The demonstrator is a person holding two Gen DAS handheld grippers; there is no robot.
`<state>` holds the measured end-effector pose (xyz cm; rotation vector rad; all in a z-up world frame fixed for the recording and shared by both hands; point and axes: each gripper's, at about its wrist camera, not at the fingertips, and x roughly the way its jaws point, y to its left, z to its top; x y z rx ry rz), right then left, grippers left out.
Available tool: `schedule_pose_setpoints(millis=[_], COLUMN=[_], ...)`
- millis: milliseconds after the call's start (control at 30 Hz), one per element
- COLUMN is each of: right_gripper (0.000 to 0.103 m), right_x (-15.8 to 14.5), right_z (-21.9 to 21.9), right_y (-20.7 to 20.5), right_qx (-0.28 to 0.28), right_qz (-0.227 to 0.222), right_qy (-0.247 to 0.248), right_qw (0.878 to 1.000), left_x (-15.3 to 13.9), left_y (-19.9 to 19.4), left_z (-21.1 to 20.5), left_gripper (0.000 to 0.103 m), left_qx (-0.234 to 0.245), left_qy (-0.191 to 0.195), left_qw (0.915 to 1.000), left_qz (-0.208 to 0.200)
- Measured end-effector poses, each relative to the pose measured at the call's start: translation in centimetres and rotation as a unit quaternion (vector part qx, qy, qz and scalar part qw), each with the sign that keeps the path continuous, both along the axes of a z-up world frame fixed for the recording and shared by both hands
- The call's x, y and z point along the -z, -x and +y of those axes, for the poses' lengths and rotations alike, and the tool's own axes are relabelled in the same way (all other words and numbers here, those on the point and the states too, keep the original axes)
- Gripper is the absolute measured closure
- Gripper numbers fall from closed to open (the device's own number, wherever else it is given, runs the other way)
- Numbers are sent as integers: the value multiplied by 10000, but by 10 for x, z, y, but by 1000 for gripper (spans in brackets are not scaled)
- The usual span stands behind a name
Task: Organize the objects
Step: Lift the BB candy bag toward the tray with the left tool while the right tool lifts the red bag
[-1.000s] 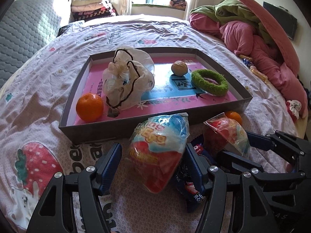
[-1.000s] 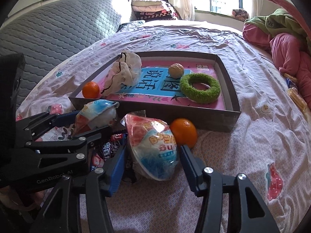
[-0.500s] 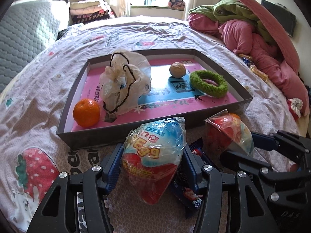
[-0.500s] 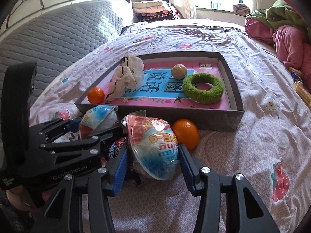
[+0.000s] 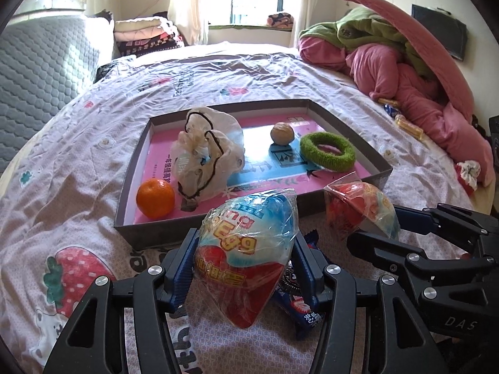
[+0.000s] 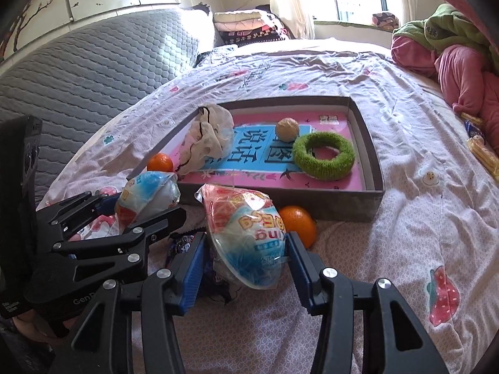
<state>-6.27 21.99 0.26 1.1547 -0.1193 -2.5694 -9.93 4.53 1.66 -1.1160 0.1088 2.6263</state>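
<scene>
Both grippers clamped on wrapped toy eggs, in front of the tray on the bed.

The left gripper (image 5: pixel 244 265) grasps a wrapped surprise egg (image 5: pixel 246 258), its blue pads pressing both sides; the right gripper (image 6: pixel 246 249) grips a second wrapped egg (image 6: pixel 246 230) likewise. Both eggs sit just short of the tray's near wall (image 6: pixel 343 201). Inside the tray: a tangerine (image 5: pixel 155 198), a crumpled plastic bag (image 5: pixel 207 155), a walnut (image 5: pixel 282 133), a green fuzzy ring (image 5: pixel 327 155). A second tangerine (image 6: pixel 297 222) lies on the bedsheet (image 6: pixel 405 218) against the tray's outer wall, beside the right gripper's egg. A dark snack packet (image 5: pixel 301 307) lies under the left gripper.
</scene>
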Motion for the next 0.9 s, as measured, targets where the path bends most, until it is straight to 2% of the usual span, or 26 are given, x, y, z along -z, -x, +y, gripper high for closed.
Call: schedule_pose_setpoints(millis=[300, 567, 900], right_gripper=[52, 52, 52], right_x=[-15, -23, -34], right_z=[-4, -7, -8], right_y=[-3, -2, -1], right_qx=[127, 152, 282], right_qz=[366, 514, 757], right_qy=[-124, -122, -98], right_qw=[9992, 9985, 9967], left_x=[-11, -19, -28], left_y=[-2, -4, -2], left_z=[-11, -13, -20], left_gripper=[45, 45, 45], left_qx=[-167, -190, -439], left_qy=[-154, -167, -260], left_qw=[9996, 9993, 9977], left_qz=[146, 267, 456])
